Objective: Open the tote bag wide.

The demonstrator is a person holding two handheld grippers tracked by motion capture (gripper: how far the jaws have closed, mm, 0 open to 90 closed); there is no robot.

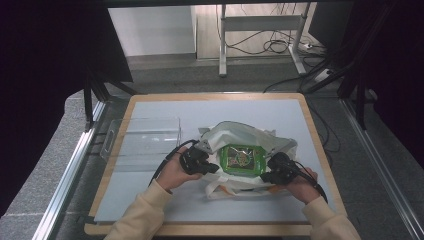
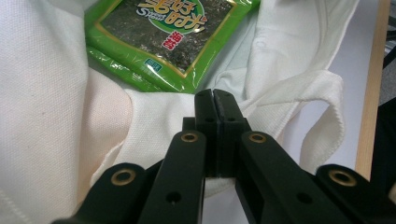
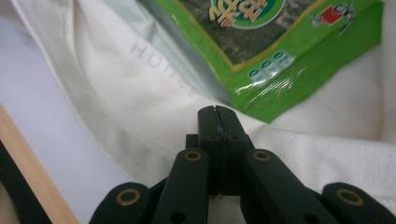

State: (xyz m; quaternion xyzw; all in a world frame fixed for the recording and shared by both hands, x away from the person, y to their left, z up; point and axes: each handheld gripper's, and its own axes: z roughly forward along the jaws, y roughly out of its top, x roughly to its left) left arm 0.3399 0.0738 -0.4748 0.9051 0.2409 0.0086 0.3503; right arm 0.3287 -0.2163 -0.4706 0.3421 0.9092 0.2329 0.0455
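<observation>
A white cloth bag [image 1: 235, 132] lies crumpled at the middle of the table with its mouth spread wide. A green seaweed packet [image 1: 242, 159] lies flat inside it. My left gripper [image 1: 212, 167] sits at the left rim of the mouth and my right gripper [image 1: 267, 176] at the right rim. In the left gripper view the gripper [image 2: 215, 95] is shut with bag cloth [image 2: 46, 116] drawn up to its tips, just short of the packet [image 2: 163, 32]. In the right gripper view the gripper [image 3: 216, 112] is shut over the cloth [image 3: 140, 93] below the packet's corner [image 3: 289, 46].
A clear plastic box [image 1: 145, 137] stands to the left of the bag on the pale grey mat [image 1: 150, 200]. The table's wooden edge [image 1: 320, 150] runs close by on the right. The bag's loose handles [image 2: 327, 116] trail beside the left gripper.
</observation>
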